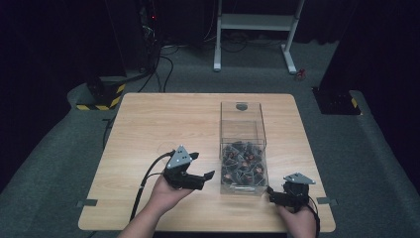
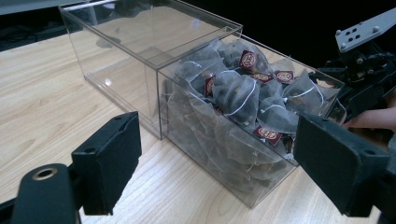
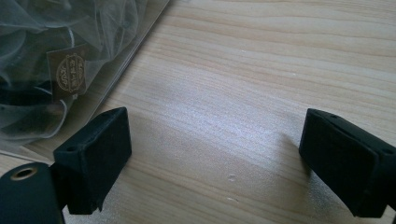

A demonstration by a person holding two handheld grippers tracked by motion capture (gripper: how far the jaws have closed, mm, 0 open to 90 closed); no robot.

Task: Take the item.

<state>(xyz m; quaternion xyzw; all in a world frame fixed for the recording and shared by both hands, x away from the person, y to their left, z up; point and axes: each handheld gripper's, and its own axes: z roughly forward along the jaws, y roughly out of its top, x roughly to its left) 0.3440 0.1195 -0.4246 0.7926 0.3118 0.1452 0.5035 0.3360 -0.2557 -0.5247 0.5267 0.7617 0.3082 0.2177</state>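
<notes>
Between both spread-jawed, empty grippers, left gripper (image 1: 207, 167) and right gripper (image 1: 272, 194), clear box (image 1: 242, 124), long axis front-to-back.

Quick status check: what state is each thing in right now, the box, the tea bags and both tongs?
Clear box: upright on the table, far section empty, near section full.
Tea bags: heaped in the near section, none taken out.
Left tongs: open, empty, beside the box.
Right tongs: open, empty, low over the table by the box's near corner.

White frame legs (image 1: 252, 29) and striped base (image 1: 101, 96) beyond table (image 1: 148, 124)
</notes>
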